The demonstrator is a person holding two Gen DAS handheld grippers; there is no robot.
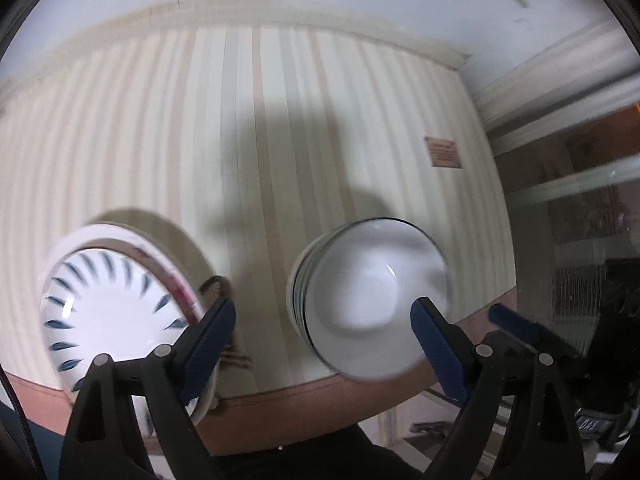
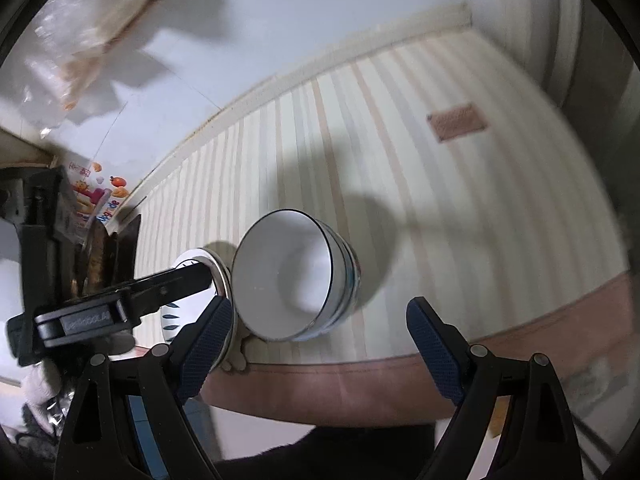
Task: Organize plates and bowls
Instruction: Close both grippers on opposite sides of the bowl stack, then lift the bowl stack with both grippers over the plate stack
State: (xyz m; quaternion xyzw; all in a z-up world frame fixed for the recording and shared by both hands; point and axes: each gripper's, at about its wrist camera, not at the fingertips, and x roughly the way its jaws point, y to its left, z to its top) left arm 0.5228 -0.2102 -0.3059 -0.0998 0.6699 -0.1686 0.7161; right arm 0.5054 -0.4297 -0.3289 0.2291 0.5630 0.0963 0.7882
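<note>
Overhead, both grippers' jaws gape empty; the bowl stack [image 2: 296, 280] sits ahead between the right gripper's [image 2: 320, 320] jaws.

We see glossy glazed ceramic on the bowls [image 2: 288, 276] and plates [image 1: 116, 304]. Tablecloth [image 1: 280, 140] looks like matt striped cloth. Gripper pads [image 2: 434, 350] are blue with a knurled rubbery texture; the arms read as matt black plastic with small metal pins.
</note>
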